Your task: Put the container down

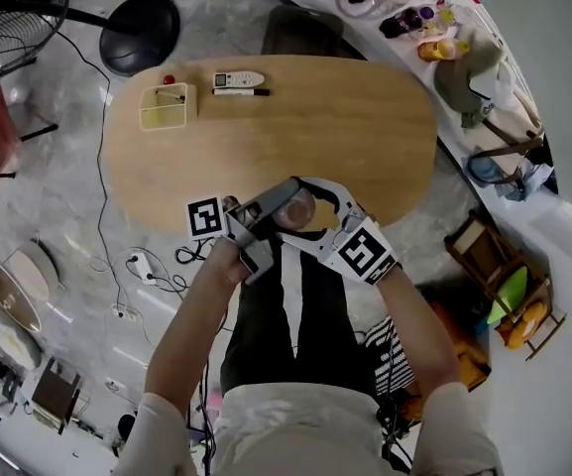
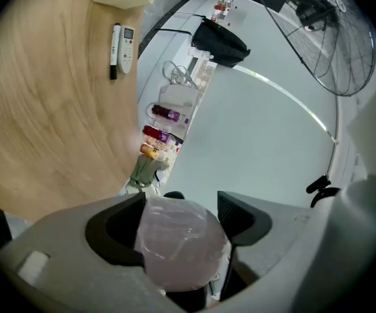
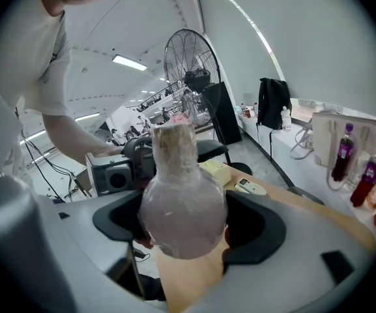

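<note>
**Container held betw. both claws at near table edge**

Count: 2 grippers, 1 container, 1 table. On the table, 4 small items, all at the far left end: 1 pale yellow box (image 1: 167,105), 1 small red item (image 1: 170,79), 1 remote (image 1: 238,79) and 1 black marker (image 1: 241,92) just beside the remote.

The container (image 3: 181,201) is a clear, round-bellied flask w/ a narrow neck. It's off the tabletop, held in the air over the near edge of the oval wooden table (image 1: 365,137), right in front of the person.

Right gripper (image 3: 184,212): jaws pinch the flask's belly, one dark pad on each side, neck pointing away toward the other gripper.
Left gripper (image 2: 180,208): jaws closed in on the same flask from the opposite end. Its rounded body fills the gap betw. the pads.

Room: the table's middle and right end are bare wood. The 4 items sit well apart from the flask. The near rim curves just below the claws in the head view, w/ floor and cables beyond it.

Pose: left forearm (image 1: 191,325) comes up from lower left, right forearm (image 1: 419,335) from lower right, and they converge. The grippers face each other jaw to jaw, marker cubes turned up toward the head cam.
</note>
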Available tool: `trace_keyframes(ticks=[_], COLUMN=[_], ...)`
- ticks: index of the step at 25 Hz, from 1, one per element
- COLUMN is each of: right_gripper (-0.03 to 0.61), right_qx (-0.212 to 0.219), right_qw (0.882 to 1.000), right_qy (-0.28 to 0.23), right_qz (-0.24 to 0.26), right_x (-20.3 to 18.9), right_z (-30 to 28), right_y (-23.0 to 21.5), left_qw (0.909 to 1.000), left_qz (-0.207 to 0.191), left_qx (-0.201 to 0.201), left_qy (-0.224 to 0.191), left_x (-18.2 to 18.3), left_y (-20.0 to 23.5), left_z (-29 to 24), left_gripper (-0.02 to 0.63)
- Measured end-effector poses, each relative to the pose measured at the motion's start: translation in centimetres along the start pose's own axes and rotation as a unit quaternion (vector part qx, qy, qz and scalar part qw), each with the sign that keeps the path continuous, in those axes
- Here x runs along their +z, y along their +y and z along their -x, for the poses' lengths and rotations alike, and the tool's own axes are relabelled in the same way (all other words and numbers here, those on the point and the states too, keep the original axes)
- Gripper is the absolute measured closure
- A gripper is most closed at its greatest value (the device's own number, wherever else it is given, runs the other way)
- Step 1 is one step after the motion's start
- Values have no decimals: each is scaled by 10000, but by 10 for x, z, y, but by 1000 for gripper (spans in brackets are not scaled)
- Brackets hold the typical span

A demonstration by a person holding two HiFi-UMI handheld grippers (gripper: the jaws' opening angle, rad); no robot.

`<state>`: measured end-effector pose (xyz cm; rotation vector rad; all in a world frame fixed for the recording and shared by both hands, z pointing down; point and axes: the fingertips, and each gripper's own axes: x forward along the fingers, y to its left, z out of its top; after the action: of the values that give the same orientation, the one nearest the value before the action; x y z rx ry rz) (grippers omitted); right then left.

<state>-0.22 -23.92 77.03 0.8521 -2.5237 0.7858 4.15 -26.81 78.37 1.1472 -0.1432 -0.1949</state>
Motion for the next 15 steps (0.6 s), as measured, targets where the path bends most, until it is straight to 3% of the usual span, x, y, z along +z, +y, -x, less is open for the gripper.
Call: trace_keyframes(ticks=[7, 15], right_gripper=[198, 199], right_qx=[-210, -508], right_qw=[9995, 9965], right_qy=[-36, -227], right_qz=[-245, -631], right_x=[-57, -115], right_z=[-18, -29], right_y=[-44, -86], left_qw=[9998, 9995], left_qz=[175, 118], left_qx=[91, 299], left_qy=[-86, -26], left_x=[25, 43], left_y=[66, 127], left_z=[-15, -33], left_gripper=[279, 278])
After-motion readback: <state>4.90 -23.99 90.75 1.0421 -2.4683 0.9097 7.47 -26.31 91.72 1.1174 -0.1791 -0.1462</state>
